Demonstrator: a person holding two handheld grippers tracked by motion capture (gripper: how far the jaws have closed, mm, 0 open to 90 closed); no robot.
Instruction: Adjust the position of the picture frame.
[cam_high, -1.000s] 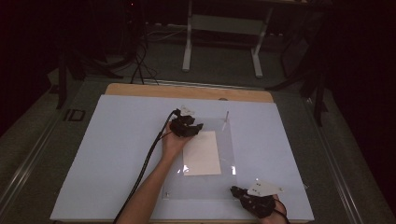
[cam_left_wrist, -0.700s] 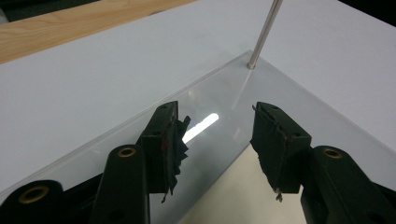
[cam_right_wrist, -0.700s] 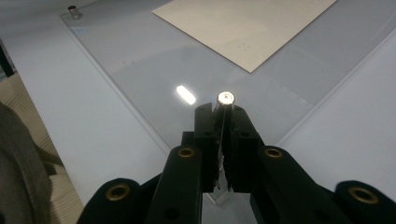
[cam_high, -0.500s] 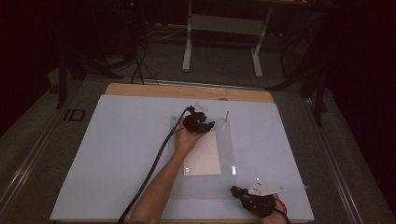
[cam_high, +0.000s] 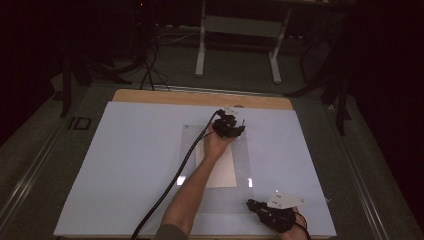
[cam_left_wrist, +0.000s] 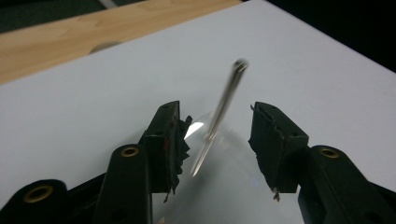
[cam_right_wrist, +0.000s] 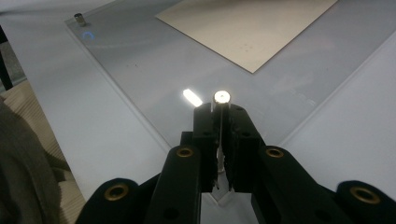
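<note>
A clear plastic sheet (cam_high: 190, 137) lies on the white board (cam_high: 125, 165), with a beige paper (cam_high: 222, 172) in its middle. My left gripper (cam_high: 231, 126) is at the sheet's far right corner. In the left gripper view its jaws stand open (cam_left_wrist: 215, 114) on either side of a thin metal pin (cam_left_wrist: 226, 100) that leans blurred between them, and the pads (cam_left_wrist: 273, 140) are off it. My right gripper (cam_high: 252, 204) rests at the sheet's near right corner (cam_right_wrist: 289, 112), shut (cam_right_wrist: 220, 109) on a second upright metal pin (cam_right_wrist: 221, 97).
Another short pin (cam_right_wrist: 81, 19) stands at a further corner of the sheet, beside a blue ring mark. A wooden strip (cam_high: 200, 98) borders the board's far edge. A black cable (cam_high: 170, 185) trails back from the left gripper along the forearm. Table legs (cam_high: 201, 45) stand beyond.
My left hand has slid from the middle of the paper toward the far right corner of the sheet. The right gripper has stayed where it was.
</note>
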